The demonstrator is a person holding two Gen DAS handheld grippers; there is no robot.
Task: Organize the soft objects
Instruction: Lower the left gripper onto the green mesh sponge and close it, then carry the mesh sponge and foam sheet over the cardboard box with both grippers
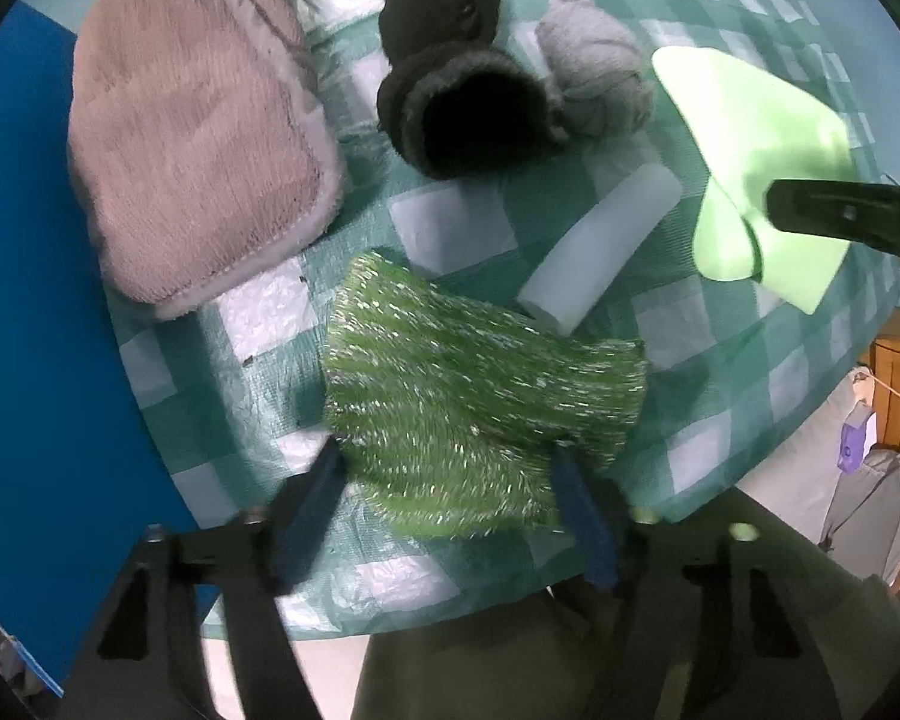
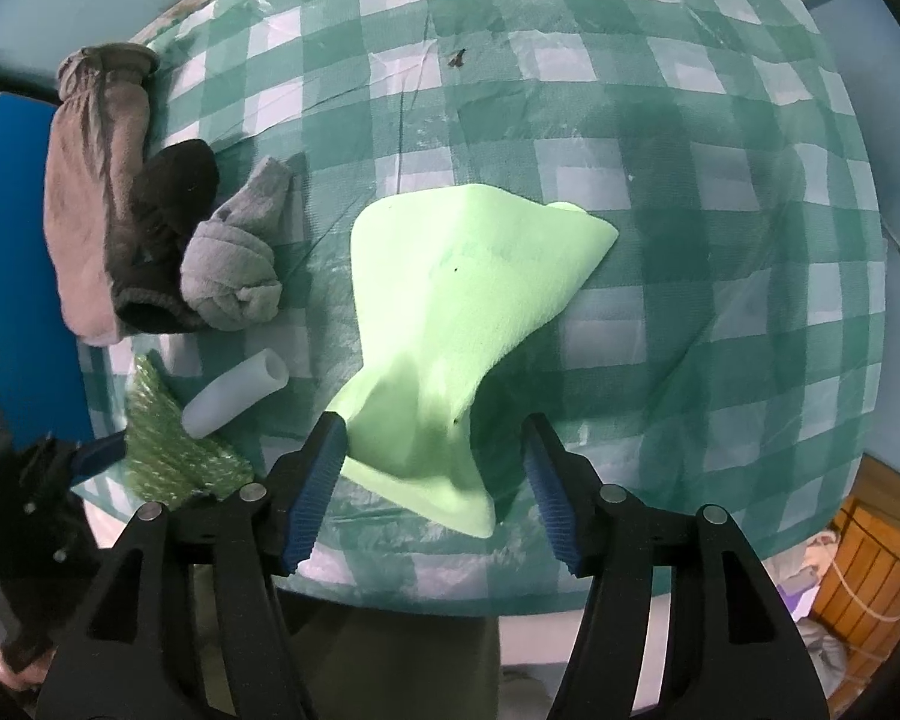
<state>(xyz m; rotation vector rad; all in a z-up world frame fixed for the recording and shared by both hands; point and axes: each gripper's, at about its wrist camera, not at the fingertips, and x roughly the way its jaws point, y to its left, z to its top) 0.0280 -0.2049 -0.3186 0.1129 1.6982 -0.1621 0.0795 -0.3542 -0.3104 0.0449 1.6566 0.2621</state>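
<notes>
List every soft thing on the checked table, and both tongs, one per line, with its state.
left tongs, shut on the green scrubber
right tongs, open, astride the light green cloth
green scrubber, gripped at its near end
light green cloth, bunched at its near end
grey mitt, lying flat
black sock, mouth gaping
grey sock, rolled up
white tube, lying on its side

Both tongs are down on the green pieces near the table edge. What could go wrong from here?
The left tongs straddle the glittery green scrubber only at its near end, so it may slip free when lifted. The white tube rests against that scrubber and could roll. The pale green cloth bunches between the right tongs, touching one pad only; a pinch might catch just a fold.
</notes>
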